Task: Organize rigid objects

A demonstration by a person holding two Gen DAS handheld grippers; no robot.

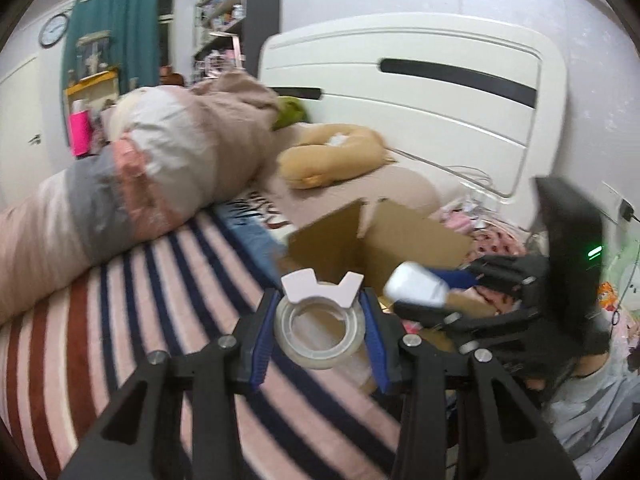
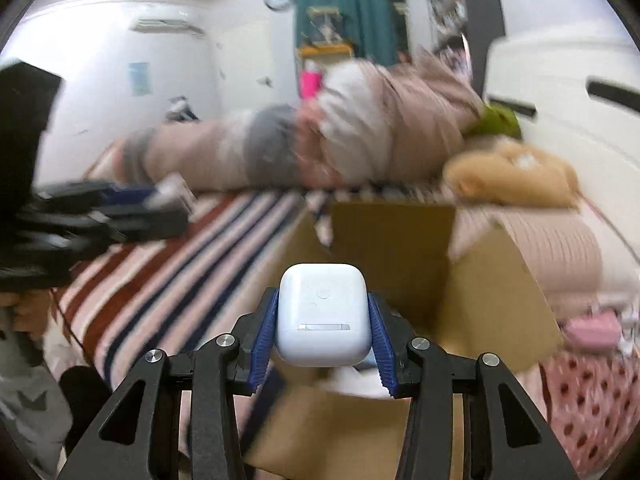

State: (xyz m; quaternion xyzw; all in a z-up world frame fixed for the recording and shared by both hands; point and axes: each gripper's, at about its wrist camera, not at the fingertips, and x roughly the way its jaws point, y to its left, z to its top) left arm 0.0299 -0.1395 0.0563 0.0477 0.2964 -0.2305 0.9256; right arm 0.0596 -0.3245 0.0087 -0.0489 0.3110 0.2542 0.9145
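My left gripper (image 1: 320, 320) is shut on a clear tape roll with a pale pink cutter (image 1: 320, 330), held above the striped bed near an open cardboard box (image 1: 380, 240). My right gripper (image 2: 323, 328) is shut on a white earbuds case (image 2: 323, 312), held over the same box (image 2: 500, 276). The right gripper also shows in the left wrist view (image 1: 436, 292), with the white case (image 1: 416, 284) over the box. The left gripper shows blurred at the left of the right wrist view (image 2: 160, 208).
A striped blanket (image 1: 140, 320) covers the bed. A rolled quilt (image 1: 160, 168) lies along the far side, with a tan plush pillow (image 1: 332, 160) and a white headboard (image 1: 420, 100) behind. Pink clothes (image 2: 592, 380) lie to the box's right.
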